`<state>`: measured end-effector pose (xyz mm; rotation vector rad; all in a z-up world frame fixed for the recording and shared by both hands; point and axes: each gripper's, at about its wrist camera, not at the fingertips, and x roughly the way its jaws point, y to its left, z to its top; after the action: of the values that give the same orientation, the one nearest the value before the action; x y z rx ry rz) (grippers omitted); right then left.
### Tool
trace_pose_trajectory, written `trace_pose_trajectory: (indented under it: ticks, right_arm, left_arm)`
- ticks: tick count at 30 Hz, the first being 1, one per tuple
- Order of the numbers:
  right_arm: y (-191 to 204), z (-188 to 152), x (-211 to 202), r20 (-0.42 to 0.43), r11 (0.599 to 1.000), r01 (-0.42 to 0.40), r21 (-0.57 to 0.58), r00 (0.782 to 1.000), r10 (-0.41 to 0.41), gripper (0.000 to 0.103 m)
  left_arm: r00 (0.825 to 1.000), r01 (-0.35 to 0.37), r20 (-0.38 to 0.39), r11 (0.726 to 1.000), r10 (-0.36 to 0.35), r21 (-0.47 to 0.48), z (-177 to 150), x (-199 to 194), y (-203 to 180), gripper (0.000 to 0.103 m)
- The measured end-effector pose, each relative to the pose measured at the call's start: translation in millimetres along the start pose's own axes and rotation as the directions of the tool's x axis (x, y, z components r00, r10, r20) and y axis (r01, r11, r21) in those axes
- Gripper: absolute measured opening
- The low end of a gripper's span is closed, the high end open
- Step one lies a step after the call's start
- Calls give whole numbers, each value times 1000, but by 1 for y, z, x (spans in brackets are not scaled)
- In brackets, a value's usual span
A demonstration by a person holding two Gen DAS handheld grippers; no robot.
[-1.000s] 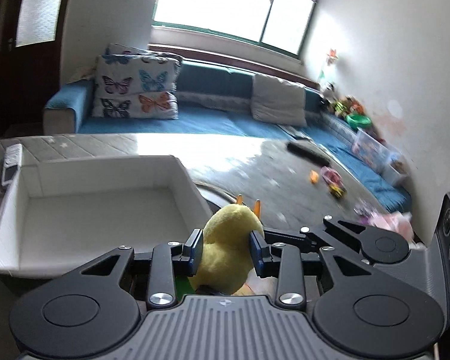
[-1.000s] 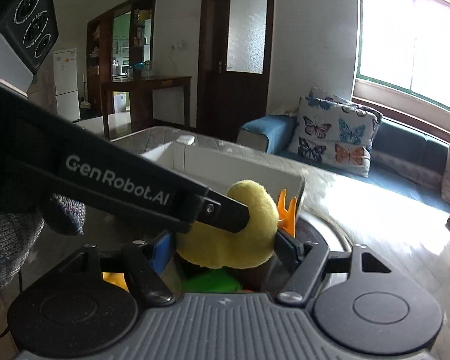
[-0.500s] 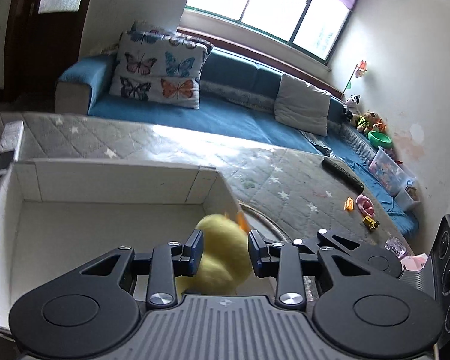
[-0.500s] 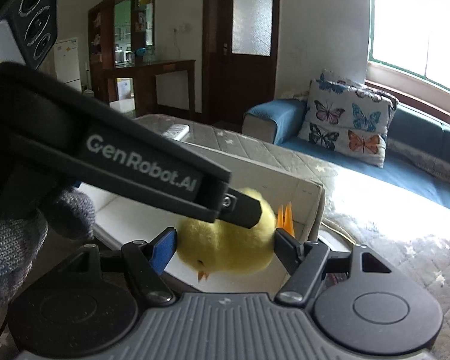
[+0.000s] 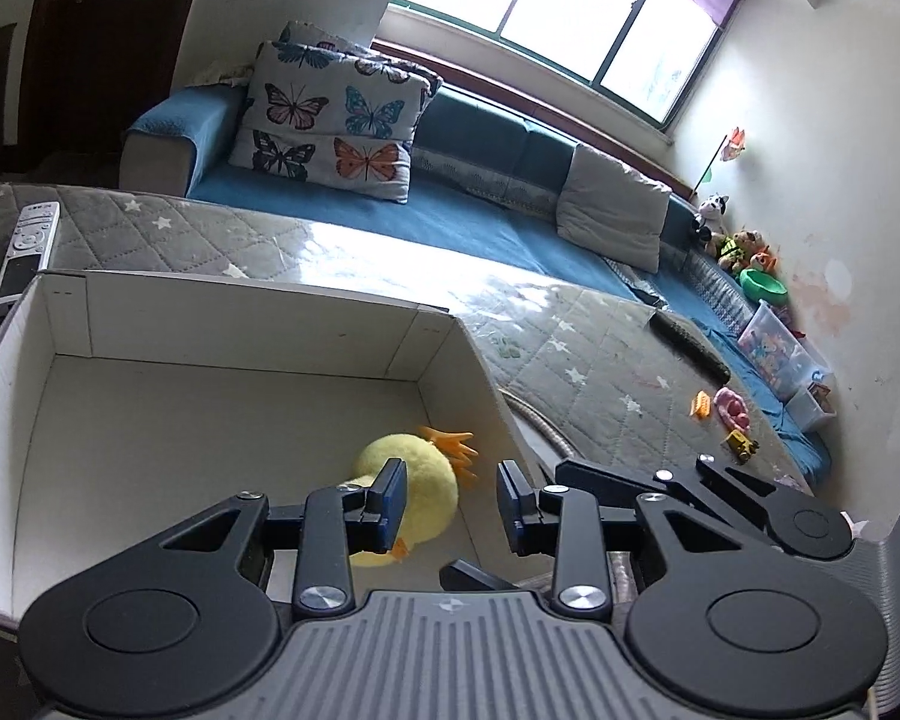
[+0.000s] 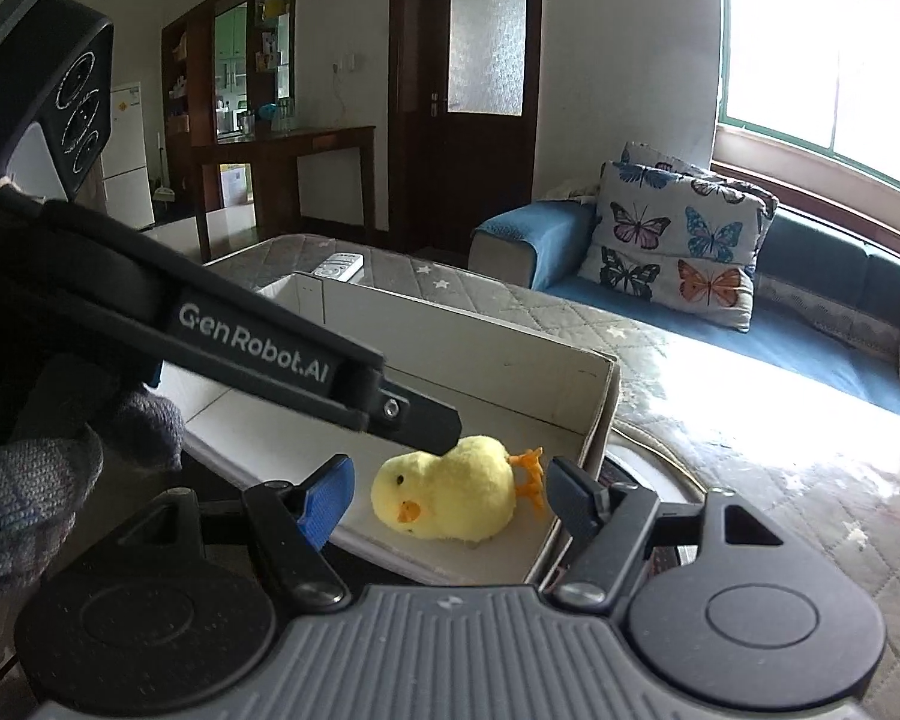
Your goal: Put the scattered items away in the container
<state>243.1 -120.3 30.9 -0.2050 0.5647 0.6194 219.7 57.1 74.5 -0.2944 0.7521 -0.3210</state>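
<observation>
A yellow plush chick [image 5: 417, 468] with orange feet lies on its side on the floor of the white cardboard box [image 5: 150, 312], near its right corner. It also shows in the right wrist view [image 6: 450, 495], inside the box [image 6: 510, 360]. My left gripper [image 5: 450, 504] is open and empty just above the chick. My right gripper [image 6: 444, 495] is open and empty, its jaws either side of the chick without touching it. The left gripper's arm [image 6: 258, 354] crosses the right wrist view.
The box stands on a grey quilted table [image 5: 570, 348]. Small toys [image 5: 723, 408] and a dark remote [image 5: 690, 342] lie at its far right. A white remote [image 5: 24, 252] lies behind the box. A blue sofa [image 5: 480, 180] runs behind.
Both grippers carried the chick over the box and opened. The chick has dropped onto the box floor and lies free.
</observation>
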Motion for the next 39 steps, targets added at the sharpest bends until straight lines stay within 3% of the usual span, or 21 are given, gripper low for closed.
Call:
trace_pose_trajectory:
  ticks: [9,20,30,39]
  right_arm:
    - [13,-13,-39,35,1000,0,-16,999,0,80]
    - [30,-47,-72,17,999,-32,-13,999,32,85]
    - [53,-85,-78,-50,998,-67,-19,997,66,86]
    - [67,-99,-69,-82,995,-92,-32,993,89,87]
  left_arm:
    - [1000,-8,26,1000,8,22,-23,-35,-18,36]
    - [999,-11,35,999,10,43,-63,-66,-29,36]
    - [1000,-9,-1,1000,9,9,-112,-88,-25,36]
    - [999,-27,-35,1000,26,-17,-137,-96,-19,36]
